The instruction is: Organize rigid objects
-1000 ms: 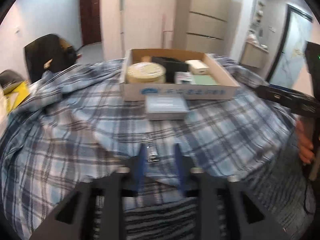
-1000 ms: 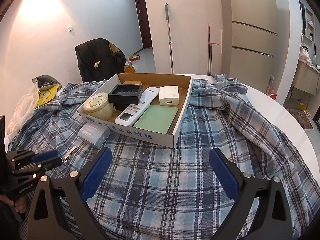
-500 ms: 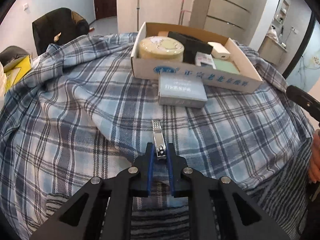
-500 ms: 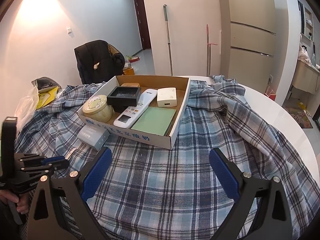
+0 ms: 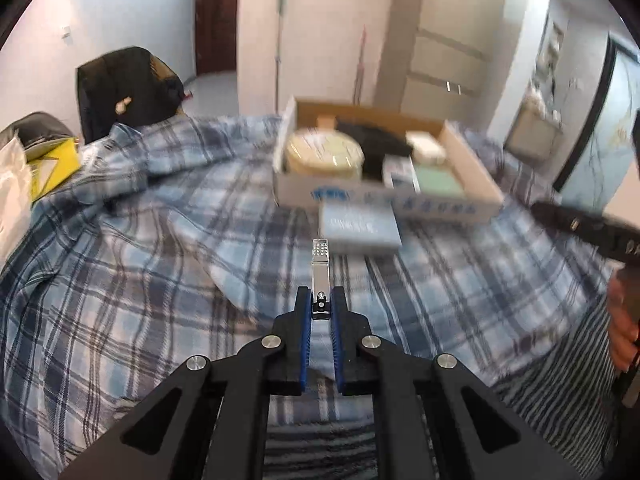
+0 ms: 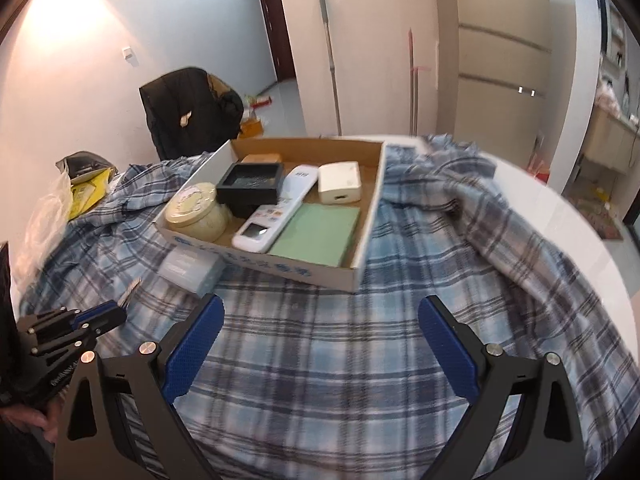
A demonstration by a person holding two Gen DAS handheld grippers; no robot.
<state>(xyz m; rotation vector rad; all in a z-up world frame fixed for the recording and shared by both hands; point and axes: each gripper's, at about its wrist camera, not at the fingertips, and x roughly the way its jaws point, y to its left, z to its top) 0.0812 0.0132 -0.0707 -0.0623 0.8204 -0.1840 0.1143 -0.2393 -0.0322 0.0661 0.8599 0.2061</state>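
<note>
left gripper point(image 5: 320, 307) has just been closing and is now clamped on the hinge end of a metal nail clipper point(image 5: 320, 268), lifted just clear of the plaid cloth point(image 5: 160, 264) over the tabletop; right gripper point(image 6: 320, 344) hangs wide open, holding nothing. step in hand looks like the pickup. next move likely calls for carrying it past the small grey box point(image 5: 360, 226) into the cardboard tray point(image 6: 372, 216), to a free spot among the items.

A home: refrigerator point(image 6: 500, 60) at one o'clock, mop point(image 6: 330, 60) against the wall at twelve, jacket-draped chair point(image 6: 188, 112) at ten.
</note>
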